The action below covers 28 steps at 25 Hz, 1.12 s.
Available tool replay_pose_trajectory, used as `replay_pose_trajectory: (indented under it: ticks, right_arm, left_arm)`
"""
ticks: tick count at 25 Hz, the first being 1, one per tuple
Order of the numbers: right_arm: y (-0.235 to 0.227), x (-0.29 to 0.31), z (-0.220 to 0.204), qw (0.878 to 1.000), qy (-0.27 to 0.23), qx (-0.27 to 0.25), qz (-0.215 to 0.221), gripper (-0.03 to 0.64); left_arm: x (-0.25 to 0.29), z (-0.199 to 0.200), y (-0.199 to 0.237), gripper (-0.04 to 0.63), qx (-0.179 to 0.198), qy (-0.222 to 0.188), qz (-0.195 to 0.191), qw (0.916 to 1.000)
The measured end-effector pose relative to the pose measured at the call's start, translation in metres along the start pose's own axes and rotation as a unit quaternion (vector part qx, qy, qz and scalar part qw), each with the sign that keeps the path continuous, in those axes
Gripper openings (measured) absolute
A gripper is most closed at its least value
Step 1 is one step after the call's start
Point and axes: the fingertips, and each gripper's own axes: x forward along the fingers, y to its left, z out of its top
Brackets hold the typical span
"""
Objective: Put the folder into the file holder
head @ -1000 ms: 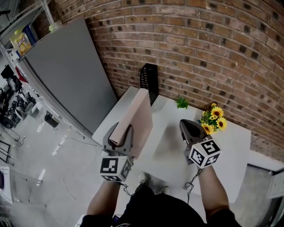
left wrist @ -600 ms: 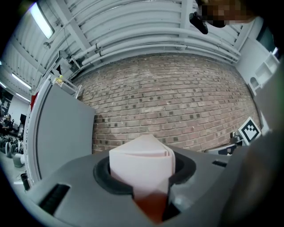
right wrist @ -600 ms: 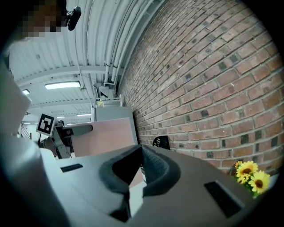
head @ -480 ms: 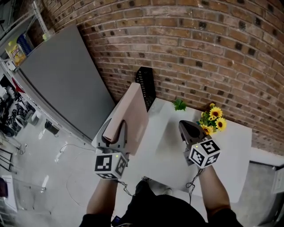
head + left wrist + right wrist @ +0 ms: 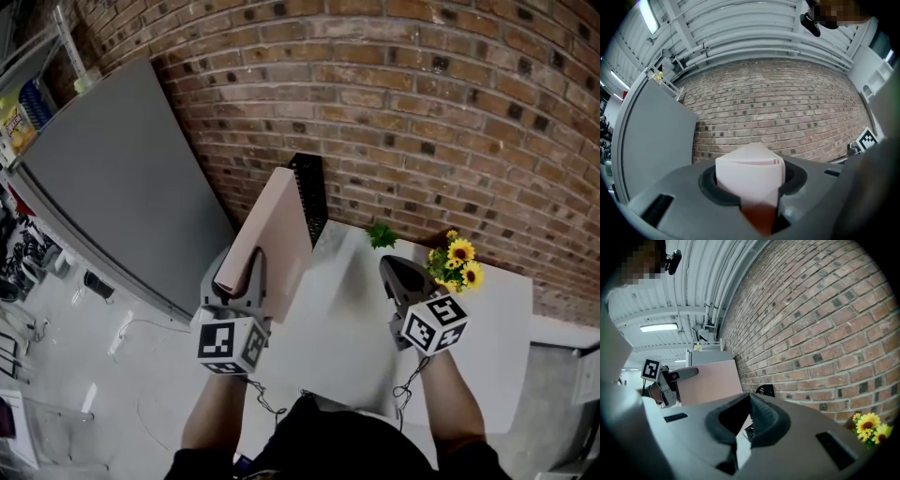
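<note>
A pale pink folder stands upright on edge above the white table's left side, with my left gripper shut on its near end. Its far end reaches the black mesh file holder that stands against the brick wall. In the left gripper view the folder's edge fills the space between the jaws. My right gripper hovers over the middle of the table, shut and empty. The right gripper view shows the folder at left and the file holder beyond it.
Yellow sunflowers and a small green plant stand at the back of the table by the brick wall. A large grey panel leans at the left, past the table's edge. Floor lies below on the left.
My left gripper has carried the folder up and away, toward the file holder at the wall. The right gripper has edged forward a little, still shut.
</note>
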Motion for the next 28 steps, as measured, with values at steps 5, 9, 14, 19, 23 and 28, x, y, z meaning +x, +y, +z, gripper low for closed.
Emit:
replay_pose_trajectory:
  ticks: [5, 9, 14, 19, 23, 28]
  right_arm:
    - [-0.001, 0.030, 0.003, 1.000, 0.002, 0.002, -0.017, 0.003]
    - [-0.002, 0.050, 0.004, 0.999, 0.004, -0.001, -0.032, 0.002]
    - [-0.011, 0.067, 0.003, 0.998, 0.006, 0.001, -0.055, 0.002]
    - [-0.020, 0.085, -0.001, 0.997, 0.003, 0.006, -0.077, 0.003]
    - [-0.024, 0.096, -0.003, 0.996, 0.002, 0.010, -0.091, 0.003]
    - [-0.029, 0.105, -0.008, 0.994, 0.007, 0.015, -0.107, 0.003]
  left_arm:
    - [0.033, 0.002, 0.027, 0.167, -0.004, -0.010, -0.014, 0.9998]
    - [0.058, -0.001, 0.048, 0.167, -0.012, -0.017, -0.021, 0.9996]
    - [0.092, -0.006, 0.066, 0.169, -0.015, -0.021, -0.033, 0.9991]
    - [0.122, -0.014, 0.076, 0.167, -0.025, -0.024, -0.050, 0.9982]
    - [0.142, -0.020, 0.084, 0.167, -0.027, -0.025, -0.058, 0.9976]
    - [0.163, -0.026, 0.090, 0.169, -0.038, -0.025, -0.066, 0.9968]
